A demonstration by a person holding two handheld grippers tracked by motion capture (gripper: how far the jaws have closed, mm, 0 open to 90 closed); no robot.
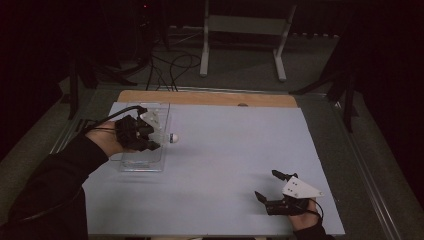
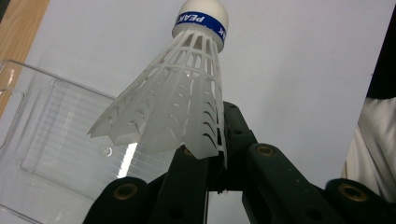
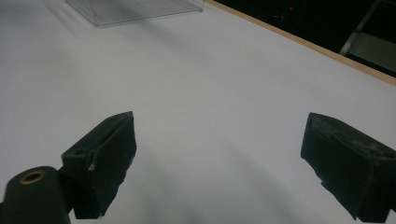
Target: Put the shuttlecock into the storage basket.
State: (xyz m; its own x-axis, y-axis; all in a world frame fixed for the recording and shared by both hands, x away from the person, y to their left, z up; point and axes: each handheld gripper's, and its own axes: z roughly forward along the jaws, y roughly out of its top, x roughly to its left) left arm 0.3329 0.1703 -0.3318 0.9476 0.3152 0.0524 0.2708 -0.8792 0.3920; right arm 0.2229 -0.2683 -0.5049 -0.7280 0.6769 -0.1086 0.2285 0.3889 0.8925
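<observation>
Table (image 1: 225, 150) surface carries a clear plastic tray (image 1: 145, 162) at its left side. Above that tray the left gripper (image 1: 161, 136), forearm angled inward, clamps the skirt of a white shuttlecock (image 2: 180, 98), cork pointing right. Right gripper (image 1: 269, 186) rests low near the front edge, jaws spread wide, empty.

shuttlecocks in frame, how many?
1: the shuttlecock is clamped in the left hand-held gripper, above the clear tray. No others visible.

The room lay dark beyond the white table (image 1: 240, 150). A grey frame (image 1: 245, 30) stood on the grey floor (image 1: 240, 70). Black cables (image 1: 170, 67) trailed beside it.
</observation>
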